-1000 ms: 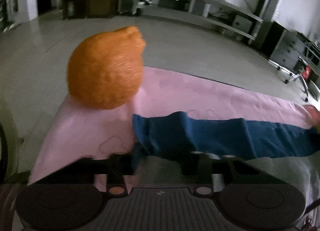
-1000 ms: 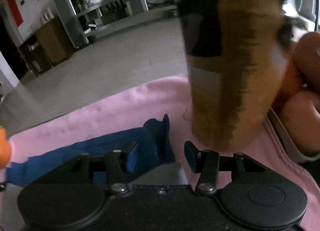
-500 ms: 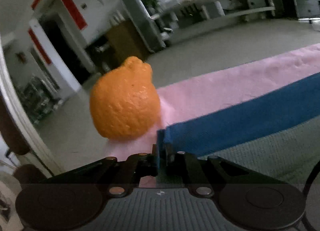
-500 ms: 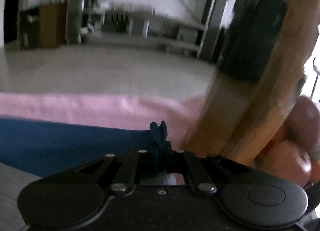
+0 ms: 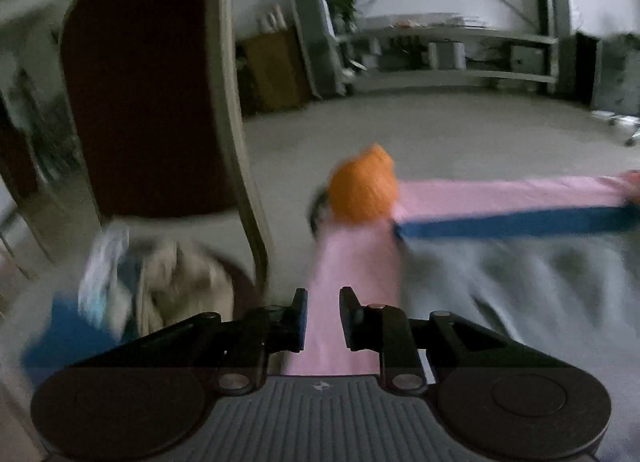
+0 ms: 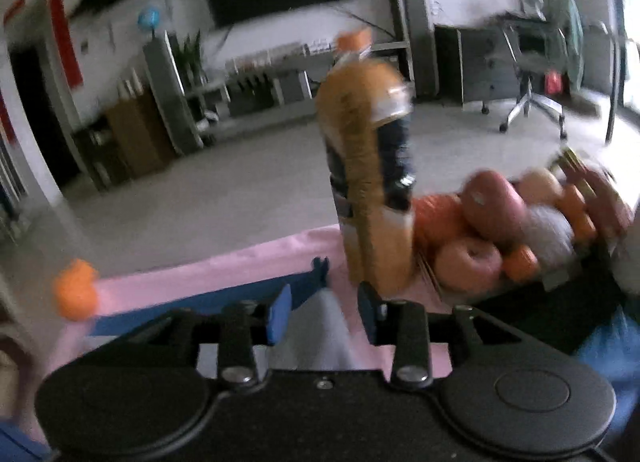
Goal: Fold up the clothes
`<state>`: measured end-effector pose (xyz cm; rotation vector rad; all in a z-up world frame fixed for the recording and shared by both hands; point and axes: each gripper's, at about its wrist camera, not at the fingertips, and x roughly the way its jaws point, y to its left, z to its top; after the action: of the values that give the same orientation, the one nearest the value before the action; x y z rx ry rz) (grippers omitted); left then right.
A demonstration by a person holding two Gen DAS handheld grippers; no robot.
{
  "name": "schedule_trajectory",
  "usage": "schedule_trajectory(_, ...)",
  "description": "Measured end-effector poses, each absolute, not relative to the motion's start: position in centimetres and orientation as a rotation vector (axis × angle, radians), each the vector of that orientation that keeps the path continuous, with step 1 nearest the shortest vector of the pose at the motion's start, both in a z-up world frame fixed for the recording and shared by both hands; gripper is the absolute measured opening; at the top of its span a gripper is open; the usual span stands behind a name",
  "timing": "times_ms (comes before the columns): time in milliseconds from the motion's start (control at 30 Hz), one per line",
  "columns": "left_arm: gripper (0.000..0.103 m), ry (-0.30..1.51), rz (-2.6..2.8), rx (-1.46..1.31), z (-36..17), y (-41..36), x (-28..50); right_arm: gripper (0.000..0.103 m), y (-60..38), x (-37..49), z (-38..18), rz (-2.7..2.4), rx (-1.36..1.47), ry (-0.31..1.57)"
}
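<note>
My left tongs point(image 5: 323, 312) and right tongs point(image 6: 323, 312), both apart and empty; grey garment point(image 5: 520, 286) lies just ahead, blue band point(image 5: 512, 221) beyond.

We're not reading any text in either view: the bottle point(image 6: 366, 165) label at centre of the right wrist frame is blurring out, and nothing else is carrying legible marks.

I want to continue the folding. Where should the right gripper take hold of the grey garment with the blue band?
Probably at the blue band's near corner: a free edge sticking up beside the tall orange bottle. The open right gripper should come from the grey garment side, low, clear of the bottle.
</note>
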<state>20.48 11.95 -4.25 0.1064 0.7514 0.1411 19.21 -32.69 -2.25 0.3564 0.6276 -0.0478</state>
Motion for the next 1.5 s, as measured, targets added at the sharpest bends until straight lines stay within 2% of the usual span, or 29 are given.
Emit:
schedule_trajectory(33, 0.030, 0.778, 0.114, 0.080, -4.5, 11.9, 18.9, 0.047, -33.1, 17.6, -2.0, -0.038, 0.403, 0.630)
schedule_trajectory(100, 0.030, 0.839, 0.066, 0.042, -6.7, 11.5, 17.0, 0.053, -33.8, 14.3, -2.3, -0.024, 0.492, 0.636)
schedule_trajectory(233, 0.028, 0.906, 0.029, 0.011, -10.2, 9.5, 15.0, 0.053, -34.5, 11.8, -6.4, -0.041, 0.574, 0.700)
schedule_trajectory(267, 0.023, 0.902, 0.026, 0.016, -10.7, 9.0, 14.9, 0.051, -34.4, 12.2, -7.7, -0.051, 0.590, 0.715)
schedule_trajectory(300, 0.017, 0.898, 0.024, 0.020, -11.2, 8.5, 14.7, 0.041, -34.4, 12.6, -9.4, -0.054, 0.607, 0.739)
schedule_trajectory(333, 0.017, 0.884, 0.015, 0.048, -11.5, 7.9, 14.7, 0.027, -34.6, 12.6, -10.6, -0.044, 0.613, 0.768)
schedule_trajectory(367, 0.017, 0.871, 0.002, 0.077, -11.7, 7.4, 14.7, 0.023, -34.3, 13.1, -11.6, -0.036, 0.604, 0.810)
schedule_trajectory(467, 0.016, 0.896, -0.040, 0.116, -12.7, 6.6, 15.3, 0.022, -33.2, 14.4, -13.8, 0.030, 0.592, 0.916)
schedule_trajectory(567, 0.014, 1.037, 0.036, 0.215, -15.5, 6.7, 16.2, 0.022, -32.6, 16.0, -15.5, 0.043, 0.571, 1.000)
schedule_trajectory(600, 0.013, 1.036, 0.042, 0.234, -15.6, 6.8, 16.0, 0.022, -32.8, 16.3, -16.3, -0.012, 0.539, 1.042)
schedule_trajectory(633, 0.013, 1.025, 0.043, 0.248, -15.6, 6.9, 15.7, 0.005, -33.0, 16.7, -17.1, -0.076, 0.502, 1.087)
schedule_trajectory(667, 0.013, 1.014, 0.043, 0.261, -15.5, 7.0, 15.5, 0.000, -33.3, 16.6, -17.7, -0.123, 0.467, 1.105)
schedule_trajectory(767, 0.012, 0.930, 0.080, 0.279, -14.1, 7.3, 13.4, 0.000, -34.1, 15.4, -17.3, -0.134, 0.495, 1.073)
schedule_trajectory(800, 0.013, 0.871, 0.076, 0.279, -12.9, 7.3, 12.0, 0.001, -34.1, 14.6, -16.9, -0.142, 0.509, 1.052)
schedule_trajectory(833, 0.015, 0.818, 0.046, 0.243, -11.8, 7.5, 10.2, 0.010, -34.0, 13.4, -16.2, -0.143, 0.514, 1.021)
schedule_trajectory(867, 0.017, 0.767, 0.013, 0.201, -10.7, 7.7, 8.5, 0.016, -33.7, 11.9, -15.2, -0.127, 0.515, 0.978)
schedule_trajectory(900, 0.024, 0.742, -0.034, 0.144, -10.0, 8.0, 6.7, 0.023, -33.5, 10.2, -14.1, -0.107, 0.515, 0.933)
schedule_trajectory(1000, 0.029, 0.699, -0.192, 0.008, -8.9, 8.5, 1.8, 0.024, -32.7, 5.4, -11.1, 0.006, 0.591, 0.849)
schedule_trajectory(1067, 0.036, 0.701, -0.283, -0.013, -8.8, 8.1, -0.3, 0.026, -31.7, 2.3, -8.9, 0.081, 0.595, 0.810)
schedule_trajectory(1100, 0.042, 0.703, -0.327, -0.022, -8.7, 7.9, -1.3, 0.031, -31.2, 0.8, -7.8, 0.118, 0.596, 0.791)
schedule_trajectory(1133, 0.047, 0.704, -0.371, -0.031, -8.7, 7.7, -2.3, 0.041, -30.5, -0.5, -6.5, 0.149, 0.573, 0.770)
schedule_trajectory(1200, 0.048, 0.774, -0.414, 0.000, -9.8, 6.3, -2.9, 0.057, -29.2, -2.5, -4.8, 0.187, 0.526, 0.760)
schedule_trajectory(1233, 0.047, 0.813, -0.422, 0.023, -10.6, 5.7, -3.0, 0.059, -28.5, -3.3, -4.6, 0.201, 0.505, 0.776)
schedule_trajectory(1333, 0.042, 0.903, -0.433, 0.077, -12.4, 3.9, -3.2, 0.059, -26.4, -4.4, -7.3, 0.216, 0.498, 0.901)
schedule_trajectory(1367, 0.042, 0.916, -0.433, 0.073, -12.6, 3.8, -3.2, 0.056, -25.8, -4.4, -8.7, 0.211, 0.518, 0.948)
schedule_trajectory(1433, 0.040, 0.932, -0.433, 0.056, -12.7, 3.8, -3.3, 0.045, -24.3, -4.3, -11.5, 0.210, 0.565, 1.040)
schedule_trajectory(1500, 0.041, 0.926, -0.420, 0.037, -12.6, 4.4, -3.7, 0.045, -22.2, -4.8, -12.7, 0.238, 0.539, 1.079)
